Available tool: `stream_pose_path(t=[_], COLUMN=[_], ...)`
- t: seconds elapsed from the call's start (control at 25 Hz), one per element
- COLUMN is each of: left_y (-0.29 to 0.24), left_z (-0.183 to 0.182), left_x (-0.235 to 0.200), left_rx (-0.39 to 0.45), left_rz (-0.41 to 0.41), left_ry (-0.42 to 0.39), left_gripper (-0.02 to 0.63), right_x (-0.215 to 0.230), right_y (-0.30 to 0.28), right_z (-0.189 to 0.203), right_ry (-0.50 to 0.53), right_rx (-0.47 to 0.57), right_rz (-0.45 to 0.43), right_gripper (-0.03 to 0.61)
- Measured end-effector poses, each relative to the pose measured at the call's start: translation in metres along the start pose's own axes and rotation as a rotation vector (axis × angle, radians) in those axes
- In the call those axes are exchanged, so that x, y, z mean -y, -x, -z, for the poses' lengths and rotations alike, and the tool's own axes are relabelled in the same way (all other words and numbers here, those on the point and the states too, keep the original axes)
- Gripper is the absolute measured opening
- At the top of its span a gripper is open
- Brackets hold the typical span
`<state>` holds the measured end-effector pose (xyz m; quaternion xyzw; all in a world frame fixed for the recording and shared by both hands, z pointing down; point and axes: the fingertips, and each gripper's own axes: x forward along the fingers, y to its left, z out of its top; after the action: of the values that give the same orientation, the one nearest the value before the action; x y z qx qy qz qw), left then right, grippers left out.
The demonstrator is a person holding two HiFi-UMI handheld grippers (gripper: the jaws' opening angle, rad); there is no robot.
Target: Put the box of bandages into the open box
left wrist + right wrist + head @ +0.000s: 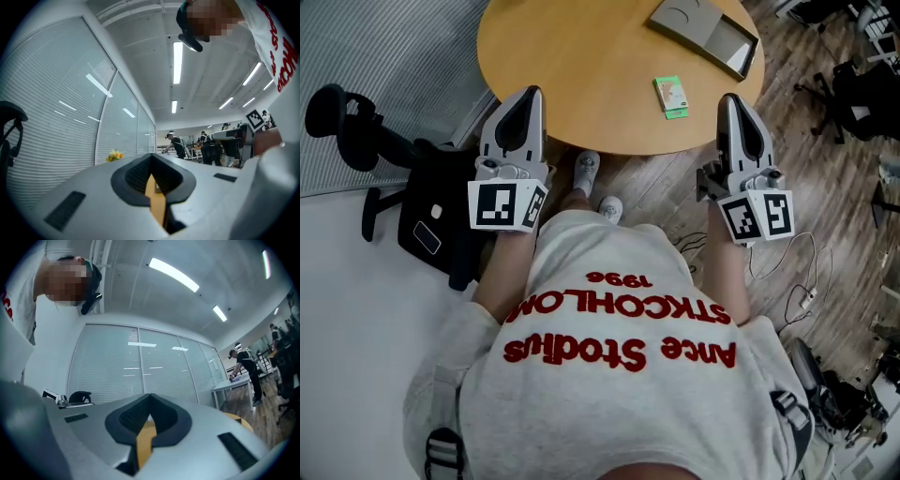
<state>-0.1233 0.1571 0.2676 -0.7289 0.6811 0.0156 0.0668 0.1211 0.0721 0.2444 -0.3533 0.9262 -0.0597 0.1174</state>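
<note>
The person stands at the near edge of the round wooden table with both arms forward, a gripper in each hand. The left gripper has its tips over the table's near-left rim. The right gripper is level with it at the near-right rim, well apart from the left. Both point away from the body and a little upward, so each gripper view looks over its own grey nose at ceiling lights and a glass wall with blinds, not at the tabletop.

In each gripper view the dark pads meet at the tip with nothing between them. Only a thin orange sliver of table shows through the slit below, so both grippers are closed and empty.

The box of bandages – small, green and white – lies flat on the table ahead of the right gripper and just to its left, clear of both grippers. The open box, grey-brown with its flap laid back, sits further off near the far-right rim, apart from the bandages.

The hands are mostly hidden under the gripper bodies and their marker cubes. The grey sweatshirt covers the lower body – only two shoes show beneath the table edge. The open box's far end is cut off by the top of the head view. The print on the bandage box is too small to read, and neither box appears in the gripper views.
</note>
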Motion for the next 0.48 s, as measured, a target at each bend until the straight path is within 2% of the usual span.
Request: stream_pose_path(t=[0.24,0.48], left_y=[-0.047,-0.106], left_z=[0.003,0.005], left_x=[-0.004,-0.021], left_rx=[0.023,0.034], left_rz=[0.056,0.107], left_ry=[0.007,0.018], left_gripper=[0.006,0.006], right_x=[0.022,0.051], right_y=[-0.011,-0.047], right_z=[-0.013,-0.021], right_ry=[0.031,0.039], right_rx=[0.02,0.039], right_rz=[0.062,0.12], right_gripper=[0.005,0.005])
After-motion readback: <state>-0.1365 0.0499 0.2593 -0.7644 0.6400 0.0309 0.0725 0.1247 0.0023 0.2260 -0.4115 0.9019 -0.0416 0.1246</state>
